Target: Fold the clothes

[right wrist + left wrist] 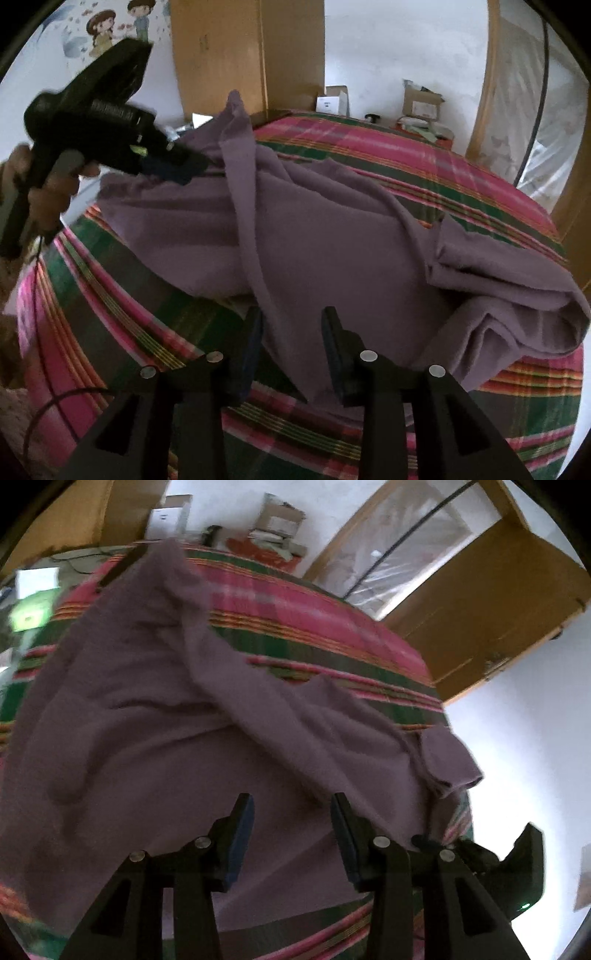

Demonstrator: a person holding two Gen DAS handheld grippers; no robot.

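Purple garment [155, 716] blurred on plaid bedspread [332, 635], left tongs [291, 812] agape, empty, right tongs [291, 332] straddling a fold, grip unclear.

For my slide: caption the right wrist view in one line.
Right gripper open over a rumpled purple garment on a plaid bedspread, left gripper at its far edge.

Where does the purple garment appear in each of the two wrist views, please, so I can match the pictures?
Left wrist view: the purple garment fills the left and centre, with a bunched end at the right.
Right wrist view: the purple garment runs across the centre, bunched at the right.
Shared landmark: the striped bedcover beneath it, pink and green.
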